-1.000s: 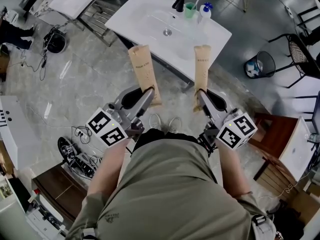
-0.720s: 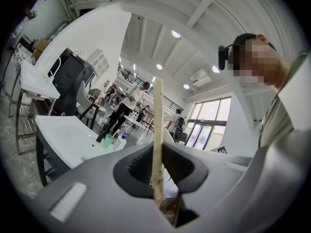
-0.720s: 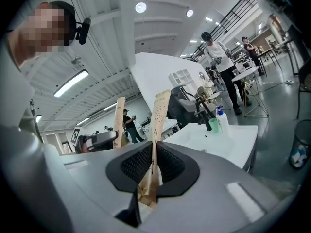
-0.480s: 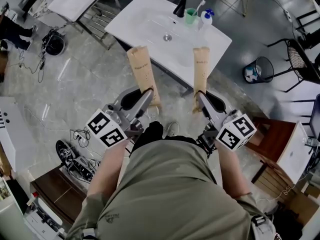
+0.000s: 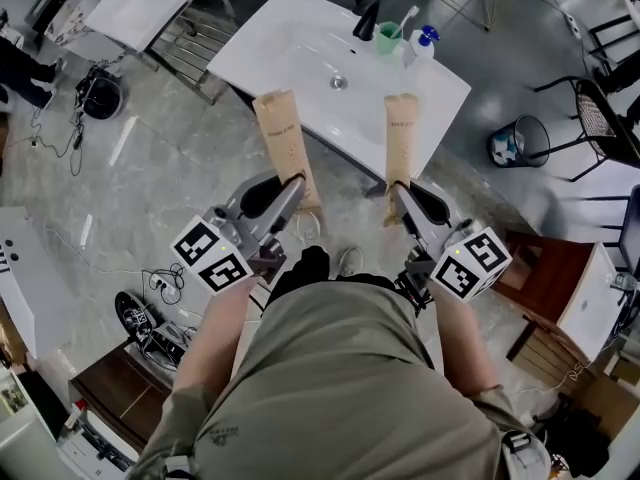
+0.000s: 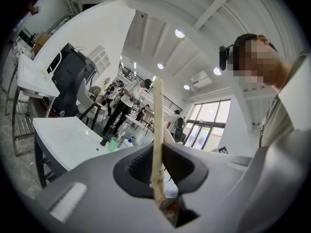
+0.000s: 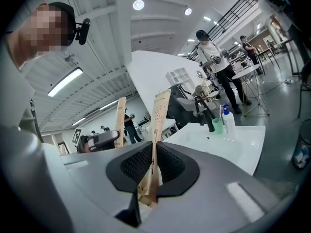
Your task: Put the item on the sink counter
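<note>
I hold two tall brown paper packets upright, one in each gripper. In the head view the left packet [image 5: 283, 146] rises from my left gripper [image 5: 297, 192], and the right packet [image 5: 401, 146] from my right gripper [image 5: 398, 194]. Both packet tops overlap the front edge of the white sink counter [image 5: 270, 48]. In the left gripper view the jaws [image 6: 158, 181] are shut on the packet [image 6: 157, 125], seen edge-on. In the right gripper view the jaws [image 7: 151, 176] are shut on the other packet [image 7: 159, 120]. The sink counter [image 7: 238, 142] lies ahead.
At the counter's back stand a black faucet [image 5: 366, 18], a green cup [image 5: 387, 38] and a soap bottle [image 5: 424, 42]. A wire bin [image 5: 518, 133] and a black chair [image 5: 600, 98] stand to the right, a wooden stool [image 5: 555, 268] at lower right. Cables [image 5: 150, 308] lie on the floor at left.
Both grippers have carried their packets a little closer to the sink counter. The grips are unchanged.
</note>
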Action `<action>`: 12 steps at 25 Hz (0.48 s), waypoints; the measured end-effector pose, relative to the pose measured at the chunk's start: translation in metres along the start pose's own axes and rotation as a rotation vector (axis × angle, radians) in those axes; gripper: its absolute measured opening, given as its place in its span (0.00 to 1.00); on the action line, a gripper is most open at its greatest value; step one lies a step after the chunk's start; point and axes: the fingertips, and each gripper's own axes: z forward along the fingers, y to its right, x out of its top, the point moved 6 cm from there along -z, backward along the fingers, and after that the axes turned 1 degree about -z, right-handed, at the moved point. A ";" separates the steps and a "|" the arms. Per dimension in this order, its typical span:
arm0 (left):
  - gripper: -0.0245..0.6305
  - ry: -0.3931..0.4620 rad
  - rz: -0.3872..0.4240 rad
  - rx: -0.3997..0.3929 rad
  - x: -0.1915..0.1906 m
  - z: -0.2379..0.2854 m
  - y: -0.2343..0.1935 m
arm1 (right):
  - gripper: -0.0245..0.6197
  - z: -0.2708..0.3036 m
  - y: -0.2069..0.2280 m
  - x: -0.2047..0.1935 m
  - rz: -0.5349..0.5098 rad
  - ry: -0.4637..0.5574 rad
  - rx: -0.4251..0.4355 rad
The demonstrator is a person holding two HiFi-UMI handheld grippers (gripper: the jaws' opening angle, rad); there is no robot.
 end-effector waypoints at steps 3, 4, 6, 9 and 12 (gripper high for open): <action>0.11 -0.003 -0.004 -0.005 0.009 0.002 -0.016 | 0.10 0.017 0.002 0.002 -0.004 -0.011 -0.009; 0.11 -0.004 -0.005 -0.006 0.011 0.002 -0.021 | 0.10 0.022 0.002 0.002 -0.003 -0.013 -0.011; 0.11 -0.008 -0.009 -0.007 0.015 0.003 -0.030 | 0.10 0.031 0.003 0.003 0.000 -0.017 -0.015; 0.11 -0.013 -0.018 -0.007 0.020 0.004 -0.043 | 0.10 0.045 0.005 0.006 0.002 -0.022 -0.019; 0.11 -0.018 -0.025 -0.011 0.024 0.005 -0.056 | 0.10 0.058 0.007 0.008 0.004 -0.024 -0.024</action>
